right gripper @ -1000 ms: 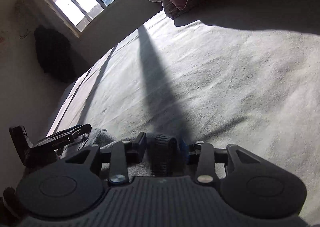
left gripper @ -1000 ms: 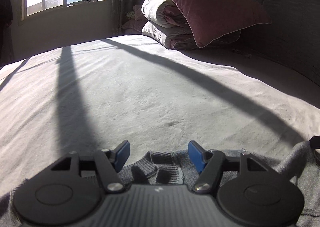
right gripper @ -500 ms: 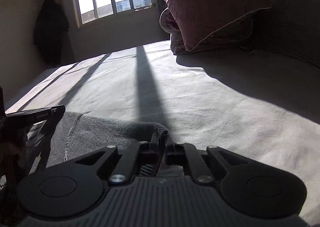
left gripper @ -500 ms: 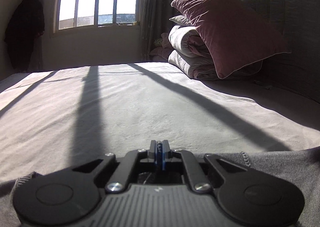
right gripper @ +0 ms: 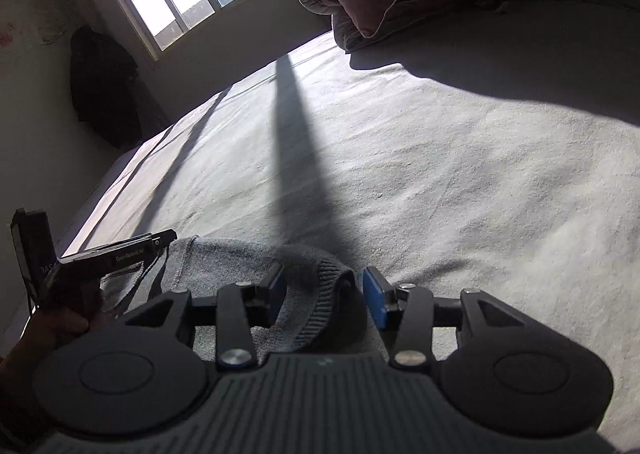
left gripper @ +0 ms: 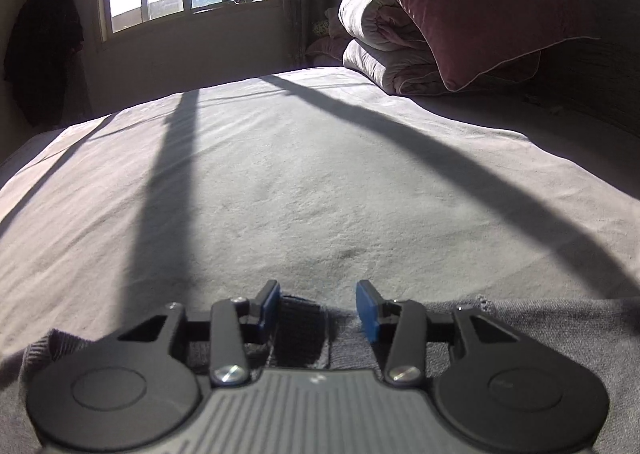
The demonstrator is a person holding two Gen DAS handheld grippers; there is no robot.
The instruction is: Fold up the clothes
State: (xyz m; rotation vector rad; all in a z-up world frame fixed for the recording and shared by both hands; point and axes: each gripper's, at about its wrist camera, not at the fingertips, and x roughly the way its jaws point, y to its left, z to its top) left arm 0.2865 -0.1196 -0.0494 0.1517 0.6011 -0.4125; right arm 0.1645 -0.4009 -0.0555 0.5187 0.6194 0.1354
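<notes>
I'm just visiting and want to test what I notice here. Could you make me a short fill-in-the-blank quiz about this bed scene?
1. Both the left gripper and the right gripper have their jaws ____.
2. The garment lying on the bed is ____ in colour.
3. The pillow leans on a folded ____.

Missing words: open; grey; quilt

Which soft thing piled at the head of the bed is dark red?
The big pillow leaning on top is dark red. The folded quilt under it is pale and puffy, not red.
</notes>
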